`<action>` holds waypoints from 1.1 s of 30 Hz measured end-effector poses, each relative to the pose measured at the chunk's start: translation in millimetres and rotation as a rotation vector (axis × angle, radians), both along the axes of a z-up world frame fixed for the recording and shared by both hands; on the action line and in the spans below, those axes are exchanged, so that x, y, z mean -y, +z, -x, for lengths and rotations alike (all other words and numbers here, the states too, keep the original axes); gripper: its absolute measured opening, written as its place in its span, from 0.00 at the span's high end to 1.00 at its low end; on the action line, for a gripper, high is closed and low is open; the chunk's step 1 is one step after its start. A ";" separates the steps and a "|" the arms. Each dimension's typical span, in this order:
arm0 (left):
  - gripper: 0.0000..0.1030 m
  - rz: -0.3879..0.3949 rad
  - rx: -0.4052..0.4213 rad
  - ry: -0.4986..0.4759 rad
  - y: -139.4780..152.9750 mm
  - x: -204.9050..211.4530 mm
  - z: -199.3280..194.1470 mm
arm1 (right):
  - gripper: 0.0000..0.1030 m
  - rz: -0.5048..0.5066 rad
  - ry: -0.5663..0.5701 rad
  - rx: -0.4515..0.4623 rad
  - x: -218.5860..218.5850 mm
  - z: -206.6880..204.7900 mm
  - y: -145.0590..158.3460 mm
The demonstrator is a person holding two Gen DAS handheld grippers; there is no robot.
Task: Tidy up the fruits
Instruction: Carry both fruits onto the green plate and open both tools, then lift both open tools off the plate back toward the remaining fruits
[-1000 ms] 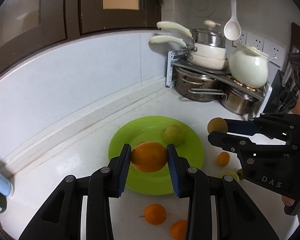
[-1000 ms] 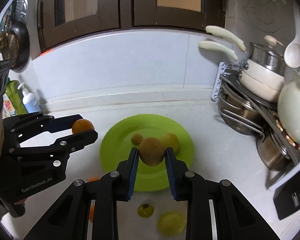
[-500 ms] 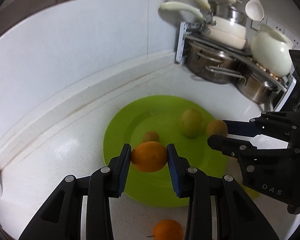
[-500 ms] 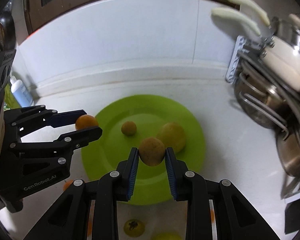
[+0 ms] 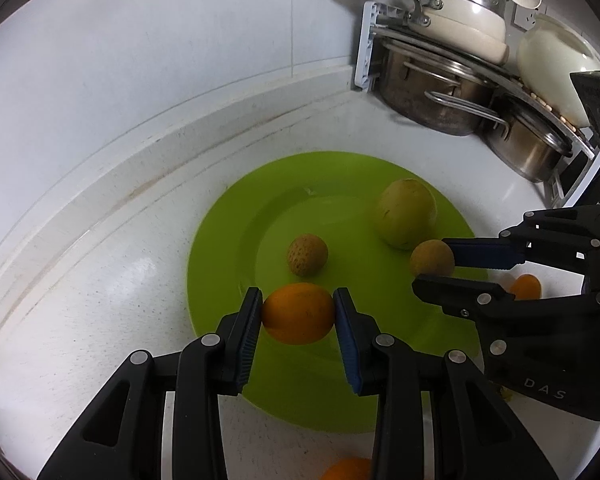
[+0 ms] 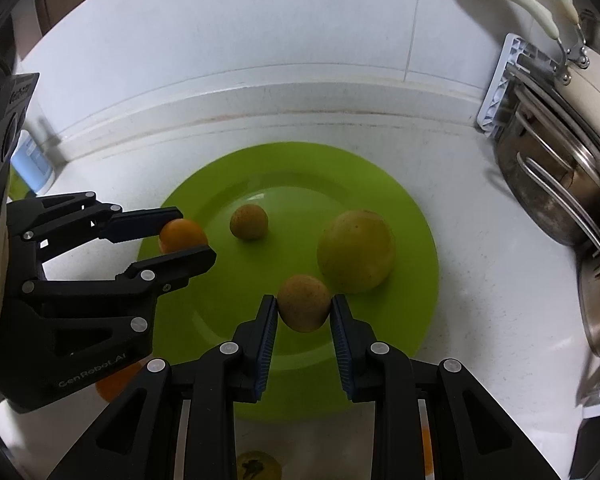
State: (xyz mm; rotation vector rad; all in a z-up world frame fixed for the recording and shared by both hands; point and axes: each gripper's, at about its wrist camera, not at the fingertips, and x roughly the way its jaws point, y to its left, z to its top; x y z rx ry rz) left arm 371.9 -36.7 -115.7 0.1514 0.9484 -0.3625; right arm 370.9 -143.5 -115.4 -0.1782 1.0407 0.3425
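My left gripper (image 5: pixel 298 314) is shut on an orange (image 5: pixel 299 313) and holds it low over the near left part of the green plate (image 5: pixel 228 216). My right gripper (image 6: pixel 304 308) is shut on a small brown fruit (image 6: pixel 303 303) low over the plate's (image 6: pixel 416 320) near middle. A large yellow-green fruit (image 6: pixel 356 256) and a small brown fruit (image 6: pixel 249 222) lie on the plate. The right gripper (image 5: pixel 434 268) shows in the left wrist view, the left gripper (image 6: pixel 188 240) in the right wrist view.
A rack of pots and pans (image 5: pixel 452 64) stands at the back right by the white wall. Loose oranges lie on the counter off the plate (image 5: pixel 526 286) (image 5: pixel 346 470) (image 6: pixel 116 380). A yellowish fruit (image 6: pixel 256 466) lies near the front edge. A bottle (image 6: pixel 32 156) stands far left.
Both grippers have come down and forward toward the plate with their fruits still held; the plate and its fruits look larger and closer.
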 end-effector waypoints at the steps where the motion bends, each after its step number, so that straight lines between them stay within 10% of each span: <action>1: 0.65 -0.002 -0.001 0.000 -0.9 0.4 -0.6 | 0.73 0.001 0.001 -0.004 0.4 -1.2 -1.4; 33: 0.39 0.055 0.142 0.052 65.1 -15.7 47.8 | 0.56 -0.022 -0.069 0.129 7.1 50.4 52.3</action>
